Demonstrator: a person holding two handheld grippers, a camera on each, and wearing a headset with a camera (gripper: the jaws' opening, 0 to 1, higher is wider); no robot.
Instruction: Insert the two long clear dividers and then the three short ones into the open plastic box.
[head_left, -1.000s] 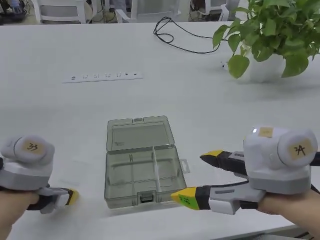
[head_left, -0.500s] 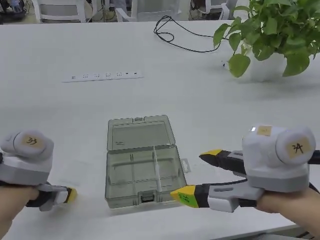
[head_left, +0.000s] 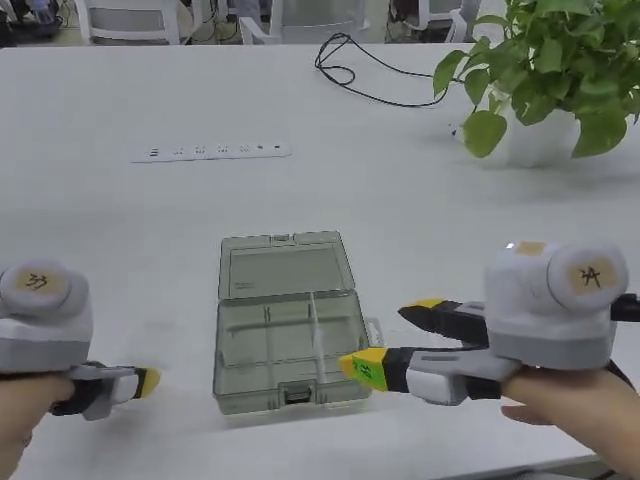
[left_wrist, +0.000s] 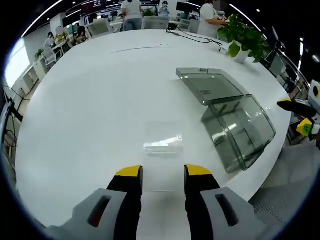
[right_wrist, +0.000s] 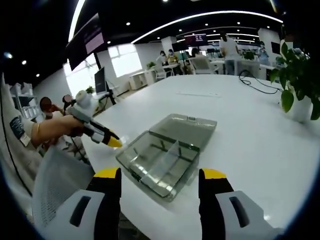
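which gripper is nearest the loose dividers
The left gripper; the dividers lie just ahead of its jaws, while the right gripper sits across the box.

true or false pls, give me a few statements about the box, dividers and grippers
1. The box has its lid open. True.
2. The right gripper holds a divider. False: it is open and empty.
3. One clear divider stands inside the box. True.
4. The potted plant is left of the box. False: it is far right in the head view.
5. Loose clear dividers lie on the table ahead of the left gripper. True.
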